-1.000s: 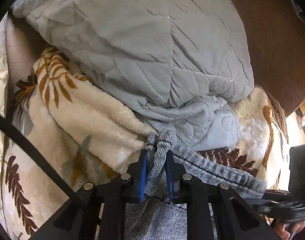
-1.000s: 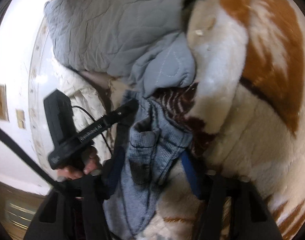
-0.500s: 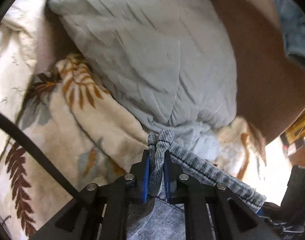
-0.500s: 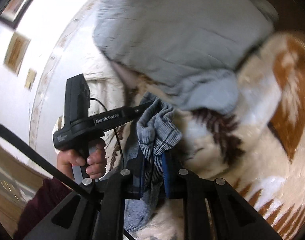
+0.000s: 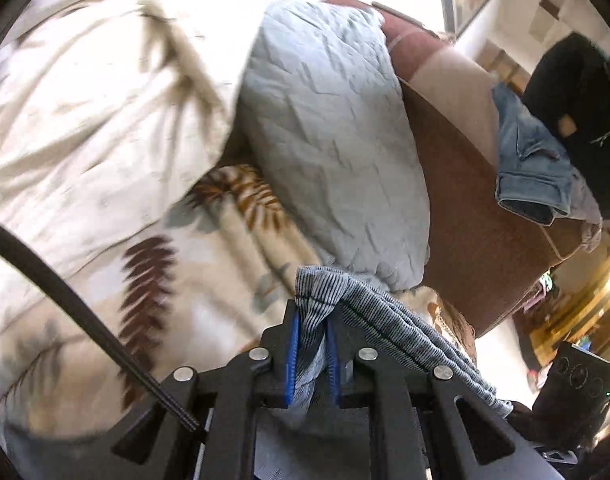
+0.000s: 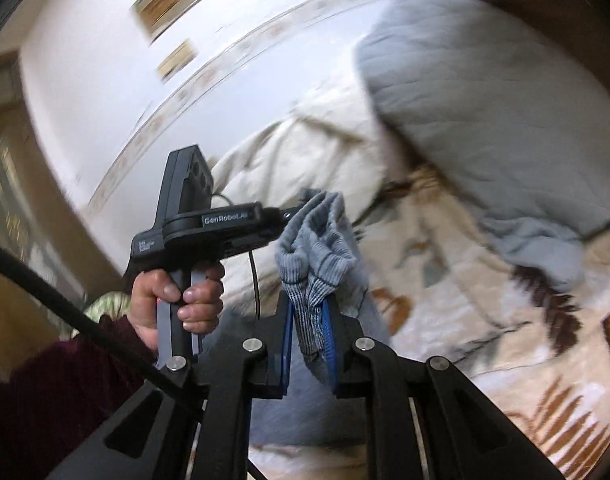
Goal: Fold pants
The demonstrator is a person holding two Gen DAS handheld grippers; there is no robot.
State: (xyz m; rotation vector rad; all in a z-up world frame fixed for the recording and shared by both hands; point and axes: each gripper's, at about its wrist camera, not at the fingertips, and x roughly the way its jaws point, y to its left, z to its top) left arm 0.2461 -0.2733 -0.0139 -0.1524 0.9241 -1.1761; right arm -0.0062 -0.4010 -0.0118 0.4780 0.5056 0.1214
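The pants are grey ribbed knit fabric. My left gripper (image 5: 311, 322) is shut on the waistband of the pants (image 5: 369, 312), which stretches away to the right and hangs below. My right gripper (image 6: 308, 314) is shut on another bunched part of the pants (image 6: 317, 248), held up above the bed. The left gripper also shows in the right wrist view (image 6: 289, 214), level with the pants' top edge, held by a hand (image 6: 177, 292). Most of the pants hang below and are hidden by the gripper bodies.
A cream fleece blanket with brown fern leaves (image 5: 153, 280) covers the bed. A grey-blue quilted comforter (image 5: 333, 152) lies bunched at the head, against a brown headboard (image 5: 465, 208). Blue jeans (image 5: 533, 168) and a black garment (image 5: 577, 100) hang over it. A white wall (image 6: 105, 80) is at left.
Both grippers have risen with the pants and tilted up, so walls and headboard top come into view. The right gripper closed on the fabric during the last second.
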